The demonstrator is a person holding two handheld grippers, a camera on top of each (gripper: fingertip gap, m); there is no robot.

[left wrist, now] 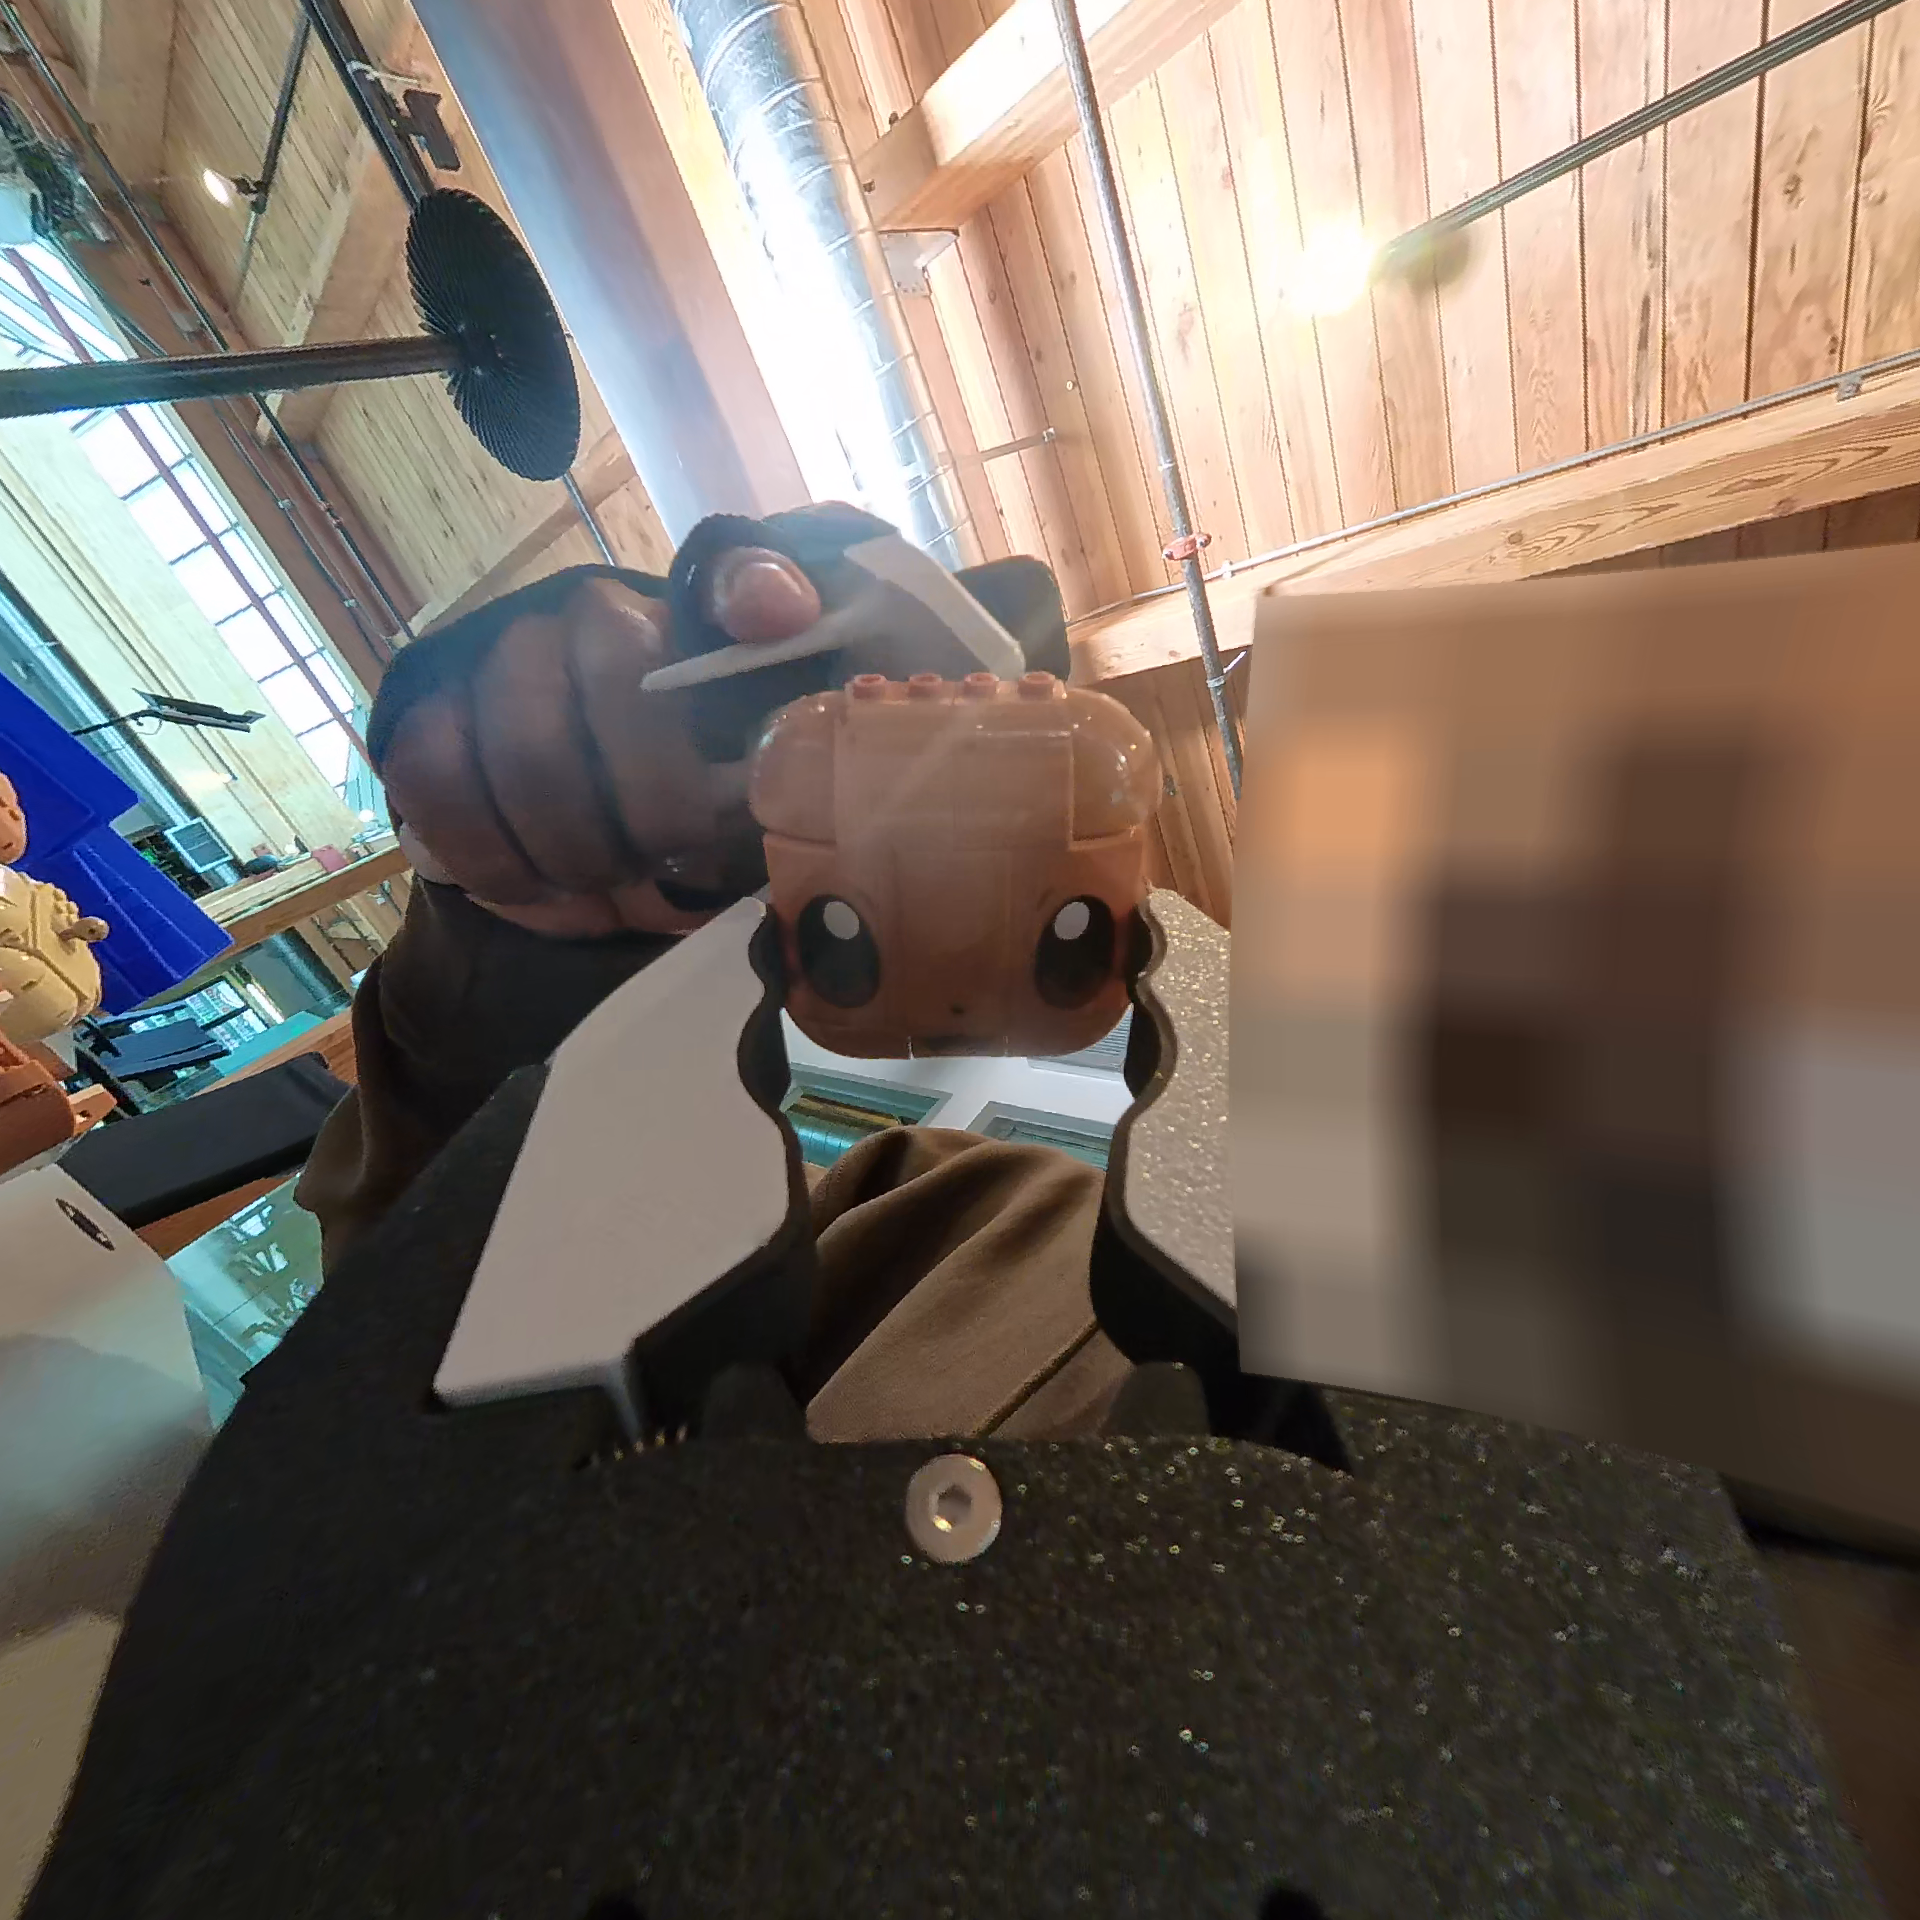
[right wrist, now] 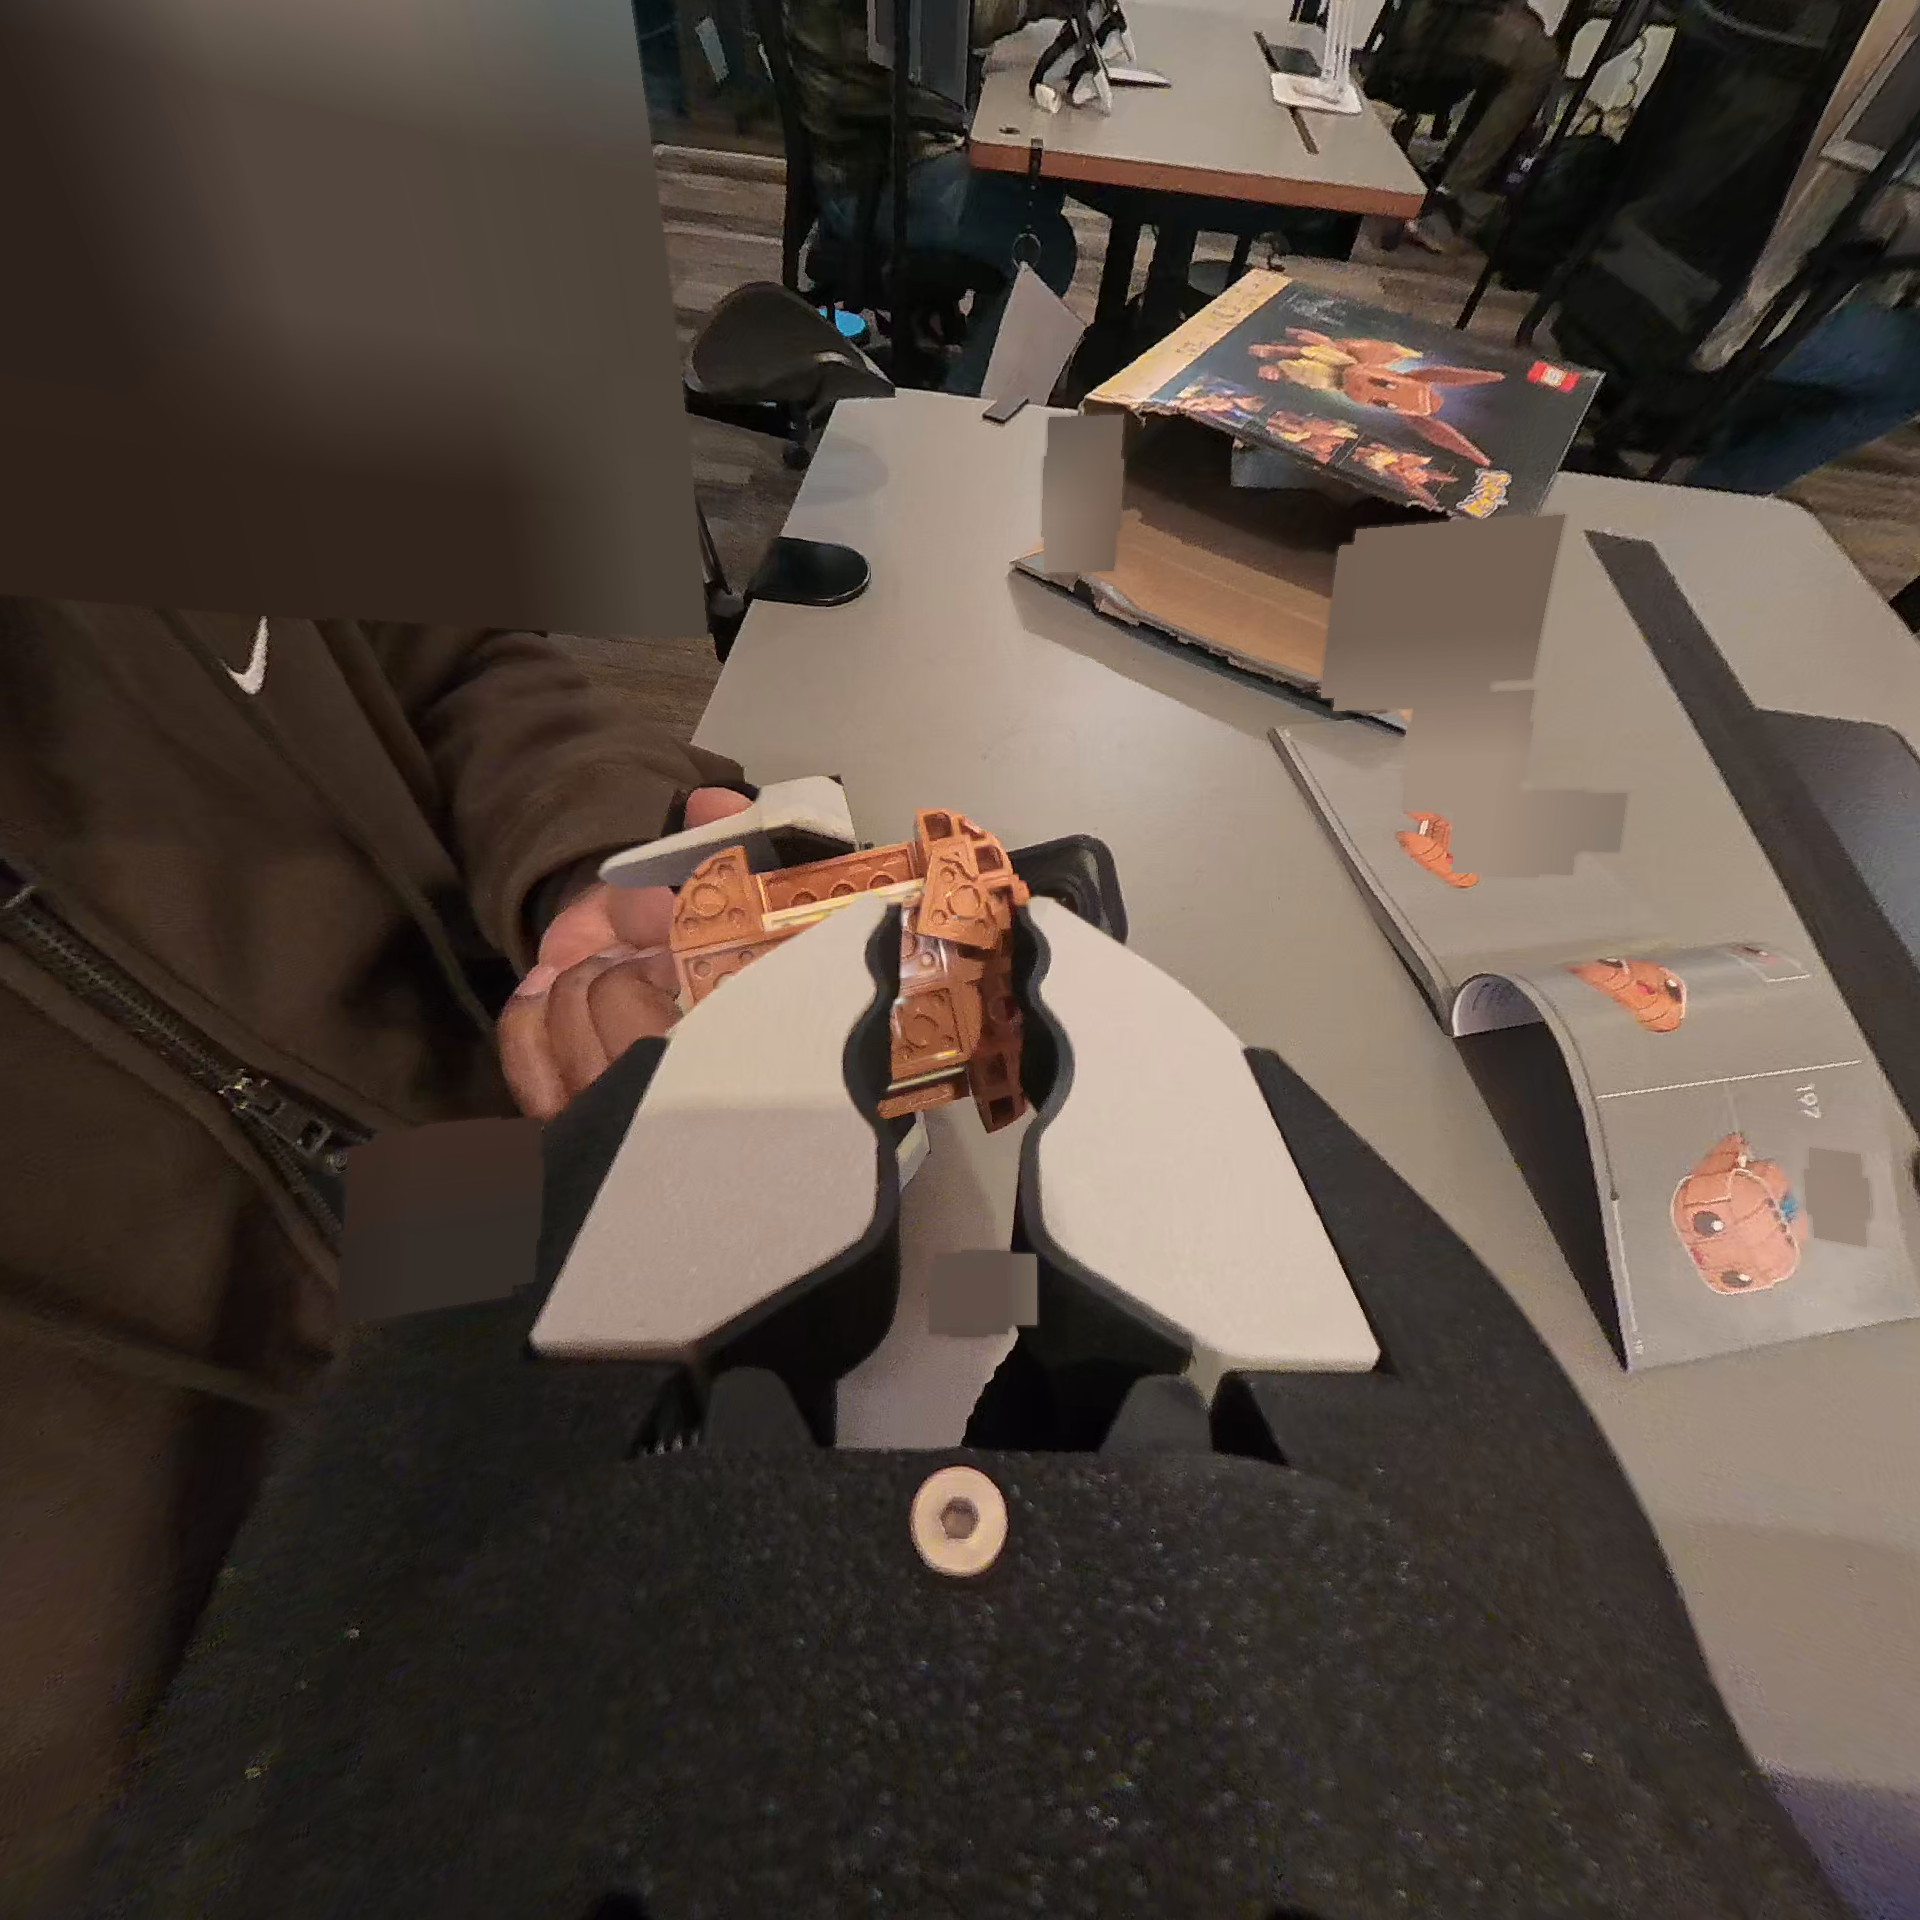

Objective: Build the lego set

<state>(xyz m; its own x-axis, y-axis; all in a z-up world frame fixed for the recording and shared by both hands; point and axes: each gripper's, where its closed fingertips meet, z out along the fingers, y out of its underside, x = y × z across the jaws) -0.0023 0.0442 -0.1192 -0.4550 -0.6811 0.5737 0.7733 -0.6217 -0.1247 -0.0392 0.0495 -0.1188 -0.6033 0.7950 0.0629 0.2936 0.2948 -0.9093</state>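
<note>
Gripping brown lego head (left wrist: 951,883), left gripper (left wrist: 951,997) fingers clamp its sides. Right gripper (right wrist: 951,935) fingers narrow, pinching same head above surface (right wrist: 1091,748).

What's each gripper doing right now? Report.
Left gripper: closed on the brown lego head.
Right gripper: closed on the same lego head, from its open underside.

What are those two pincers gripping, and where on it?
Both hold the brown lego head. The left gripper clamps its lower face at the sides, beside the eyes. The right gripper pinches a studded part of its back or underside; which exactly is unclear.
</note>
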